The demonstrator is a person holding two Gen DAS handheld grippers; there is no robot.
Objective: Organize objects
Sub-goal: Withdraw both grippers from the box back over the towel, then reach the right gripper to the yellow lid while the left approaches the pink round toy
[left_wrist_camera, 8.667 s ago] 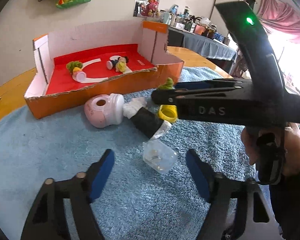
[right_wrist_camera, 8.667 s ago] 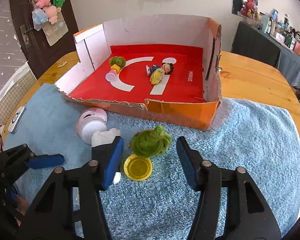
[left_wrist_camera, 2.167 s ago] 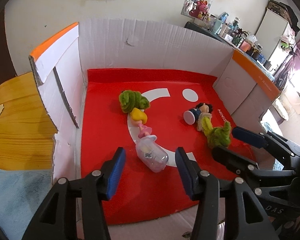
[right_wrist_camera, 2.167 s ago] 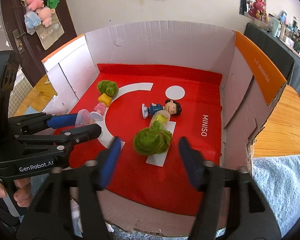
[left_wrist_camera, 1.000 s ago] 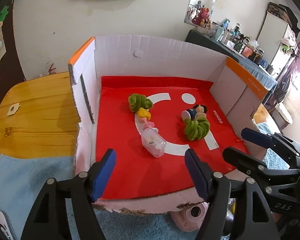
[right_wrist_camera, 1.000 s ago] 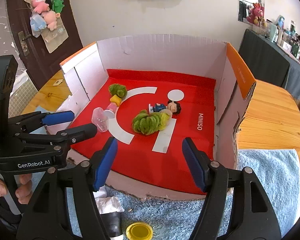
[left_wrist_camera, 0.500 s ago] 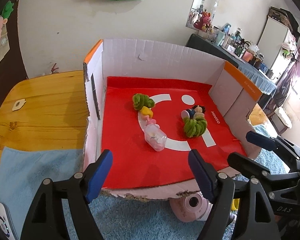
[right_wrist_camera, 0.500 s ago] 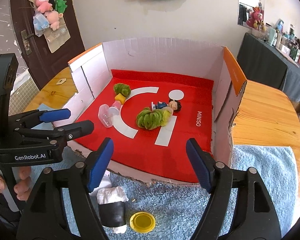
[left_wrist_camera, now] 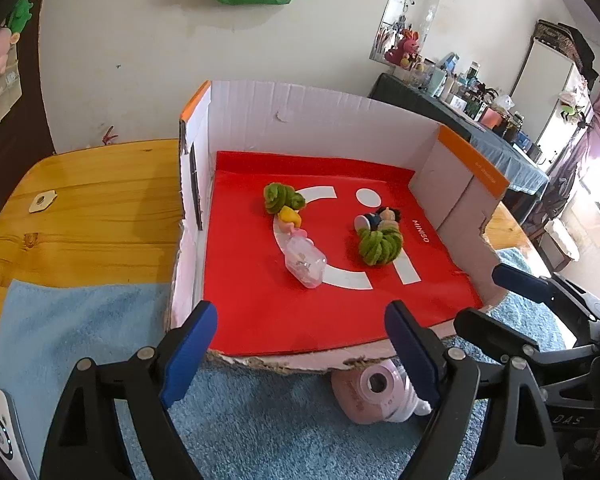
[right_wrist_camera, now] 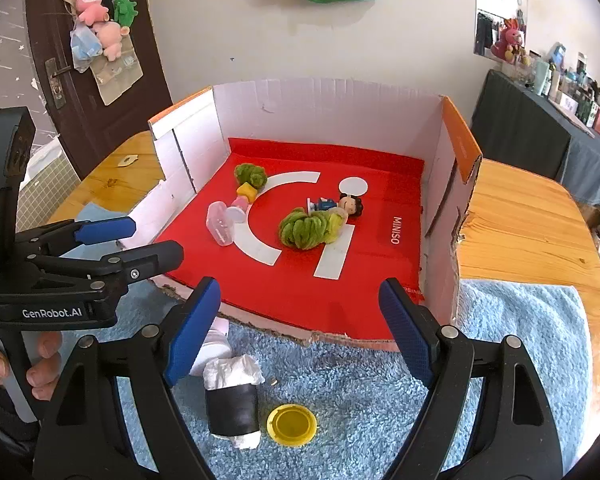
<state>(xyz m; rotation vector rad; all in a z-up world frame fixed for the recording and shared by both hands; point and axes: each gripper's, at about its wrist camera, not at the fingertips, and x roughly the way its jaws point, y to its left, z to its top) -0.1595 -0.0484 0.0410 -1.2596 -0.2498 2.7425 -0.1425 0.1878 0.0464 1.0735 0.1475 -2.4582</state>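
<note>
**Toys in the red-floored box, both grippers spread and empty**

Inside the cardboard box (right_wrist_camera: 332,108), on its red floor, lie 5 small things. At the left a green fuzzy toy (right_wrist_camera: 251,175) sits far, with a yellow-and-pink figure (right_wrist_camera: 244,196) just nearer and a clear plastic capsule (right_wrist_camera: 220,224) touching that figure's near end. Toward the right a larger green fuzzy toy (right_wrist_camera: 306,229) rests against a dark-haired doll (right_wrist_camera: 342,205) lying on its side.

Outside the torn near wall, on the blue fleece mat (right_wrist_camera: 520,328), stand a pink round gadget (left_wrist_camera: 374,394), a black cylinder stuffed with white tissue (right_wrist_camera: 231,402) and, right of it, a yellow lid (right_wrist_camera: 292,425).

Both tools hover near the box's front edge. Left gripper (left_wrist_camera: 300,344) has its blue pads wide apart, nothing between them. Right gripper (right_wrist_camera: 300,320) is likewise spread wide and empty. Under the mat shows a wooden table (right_wrist_camera: 528,216).
</note>
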